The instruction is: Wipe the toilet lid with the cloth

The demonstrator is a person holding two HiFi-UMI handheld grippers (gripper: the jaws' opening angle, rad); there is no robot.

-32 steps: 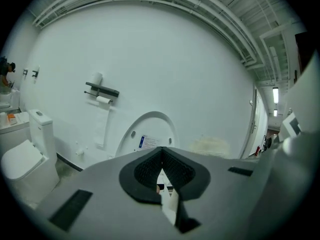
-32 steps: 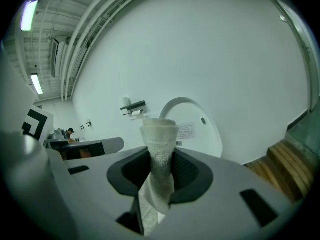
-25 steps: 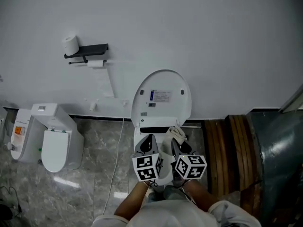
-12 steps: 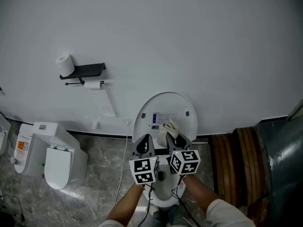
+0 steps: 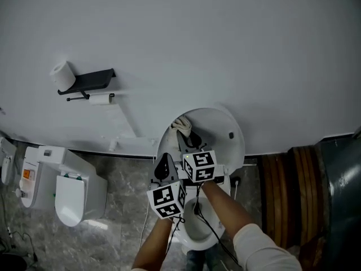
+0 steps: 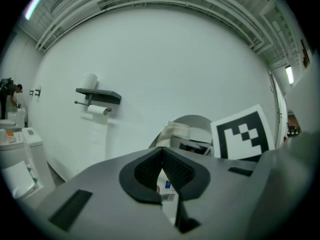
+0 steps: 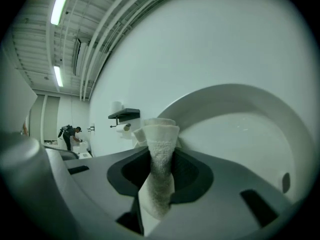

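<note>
The white toilet lid [image 5: 217, 130] stands raised against the wall. My right gripper [image 5: 186, 138] is shut on a cream cloth [image 5: 181, 123] and holds it at the lid's upper left rim. In the right gripper view the cloth [image 7: 160, 140] sticks out between the jaws, with the lid [image 7: 245, 134] just beyond. My left gripper [image 5: 162, 164] hovers lower left of the lid, shut and empty. In the left gripper view its pads [image 6: 172, 168] meet, and the cloth [image 6: 175, 132] shows ahead beside the right gripper's marker cube [image 6: 242, 136].
The toilet bowl [image 5: 198, 226] lies below my arms. A black shelf [image 5: 88, 82] with a paper roll [image 5: 62, 74] hangs on the wall at left. A second white toilet unit [image 5: 63, 184] stands at the left; wooden slats [image 5: 282, 188] are at the right.
My right gripper has carried the cloth up and to the left, from the lid's middle to its upper left rim. The left gripper has drifted a little down and left.
</note>
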